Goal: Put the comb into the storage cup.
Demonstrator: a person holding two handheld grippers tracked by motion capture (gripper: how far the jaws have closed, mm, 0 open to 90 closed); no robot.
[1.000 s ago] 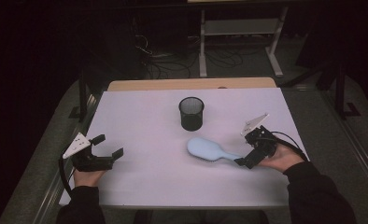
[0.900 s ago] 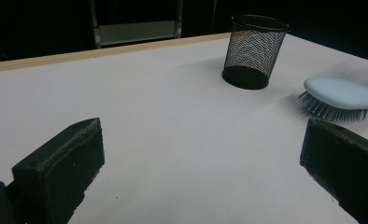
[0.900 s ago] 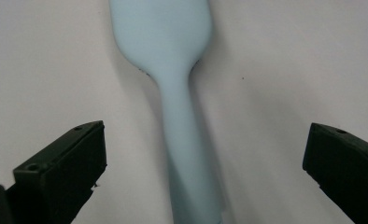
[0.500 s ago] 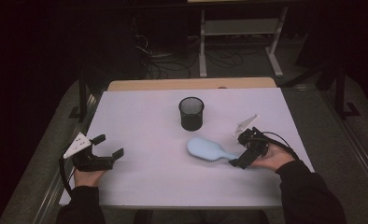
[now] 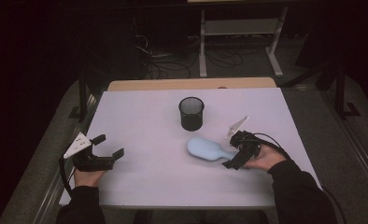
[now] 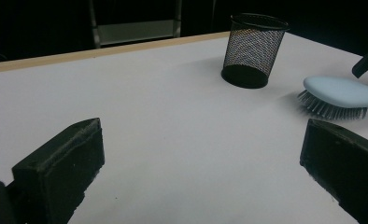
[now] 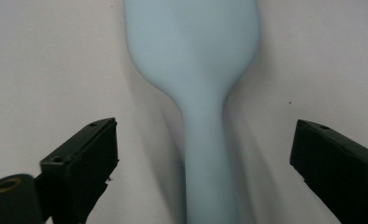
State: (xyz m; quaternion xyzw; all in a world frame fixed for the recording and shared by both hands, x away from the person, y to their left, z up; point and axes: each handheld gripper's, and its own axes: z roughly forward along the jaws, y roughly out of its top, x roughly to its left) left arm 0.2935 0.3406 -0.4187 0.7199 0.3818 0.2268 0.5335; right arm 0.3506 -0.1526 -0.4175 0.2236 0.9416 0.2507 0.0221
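The left gripper point(image 5: 106, 146) rests near the left edge of the white table point(image 5: 140, 116), towards the near corner, held by the person's left hand point(image 5: 88, 176). Its jaws stand wide apart and nothing is between them; in the left gripper view there is only bare table surface between the two black pads.

More to the right, around the middle of the table and closer to the far edge, a black mesh cup point(image 5: 191, 113) stands upright with its opening up.

Just in front of the cup and a little to its right lies the light blue hairbrush point(image 5: 205, 149). It lies flat, bristles down on the table, as the left gripper view shows point(image 6: 341, 95). Its long axis runs nearly parallel to the near edge, slightly slanted: the wide head points to the left, towards the middle of the table, and the narrow handle points to the right and a bit towards the near edge.

The right gripper point(image 5: 236, 151) is at the handle end, in the person's right hand point(image 5: 266, 158), between the brush and the right edge. In the right gripper view the handle point(image 7: 205, 163) runs straight up between the two jaws, and clear gaps remain on both sides. The jaws have just been closing a little, but they are open and do not touch the handle.
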